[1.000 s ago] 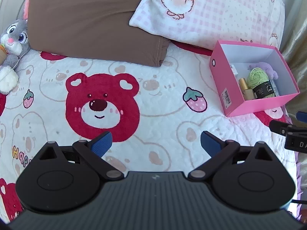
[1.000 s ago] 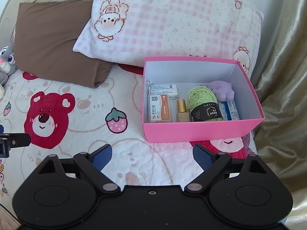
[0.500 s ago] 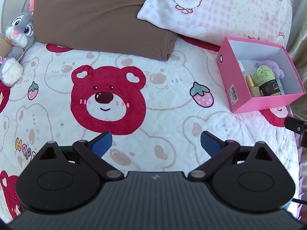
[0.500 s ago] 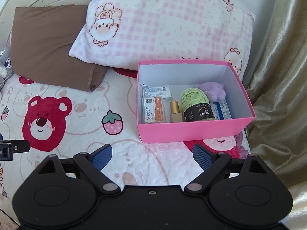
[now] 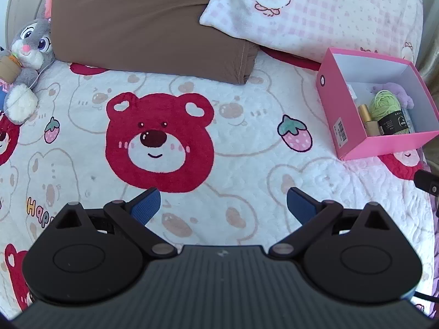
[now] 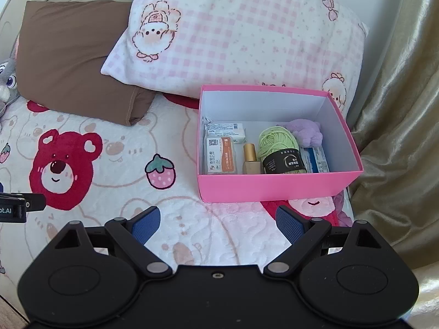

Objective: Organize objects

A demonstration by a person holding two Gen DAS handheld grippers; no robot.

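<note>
Nearest me, my right gripper [image 6: 217, 219] hangs with its jaws spread wide and nothing between them, and my left gripper [image 5: 223, 205] is just as wide and empty above the bear-print bedspread [image 5: 247, 164]. Just beyond the right one sits the pink box [image 6: 274, 187], already holding a medicine packet [image 6: 219, 159], a small gold-capped bottle [image 6: 249, 161], green yarn [image 6: 279, 150] and a purple plush [image 6: 306, 134]. I see nothing loose on the quilt, so I judge the gathering essentially done. Farther off, the grey bunny toy [image 5: 27, 54] leans by the brown pillow [image 5: 151, 22]; it might be the only leftover.
</note>
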